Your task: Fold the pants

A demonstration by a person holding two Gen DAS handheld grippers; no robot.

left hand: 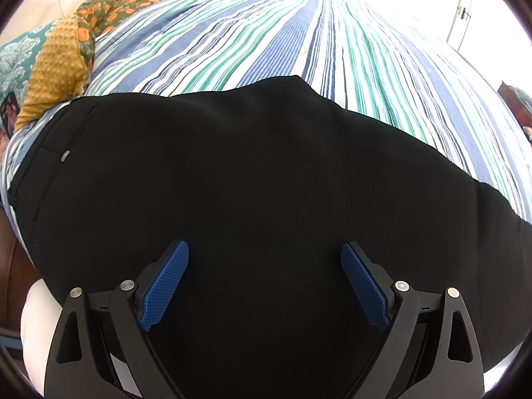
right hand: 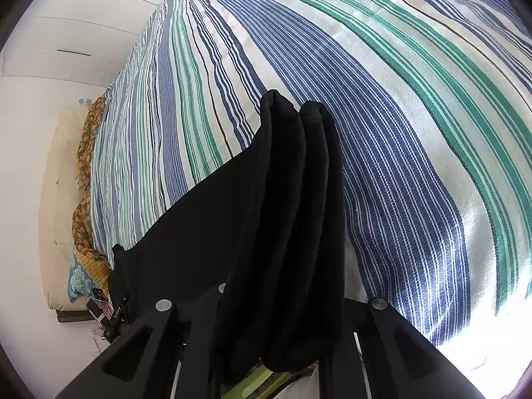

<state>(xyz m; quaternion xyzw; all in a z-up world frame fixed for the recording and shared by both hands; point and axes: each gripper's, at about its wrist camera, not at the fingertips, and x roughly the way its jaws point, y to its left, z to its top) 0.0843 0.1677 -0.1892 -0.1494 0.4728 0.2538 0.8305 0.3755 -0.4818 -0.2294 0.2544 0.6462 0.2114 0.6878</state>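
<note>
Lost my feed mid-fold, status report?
Left claw open above black fabric pants. Right claw shut on bunched pant folds. Striped bedspread ahead, nothing blocking.

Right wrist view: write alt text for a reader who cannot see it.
The right hand-held gripper is shut on bunched folds of black pants, which trail left across a blue, green and white striped bedspread. Patterned pillows lie at the far left.

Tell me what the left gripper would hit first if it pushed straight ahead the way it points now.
The left gripper, jaws wide open, points down at the black pants, so it would most likely meet that cloth first, with the striped bedspread beneath. How much gap remains is unclear.
</note>
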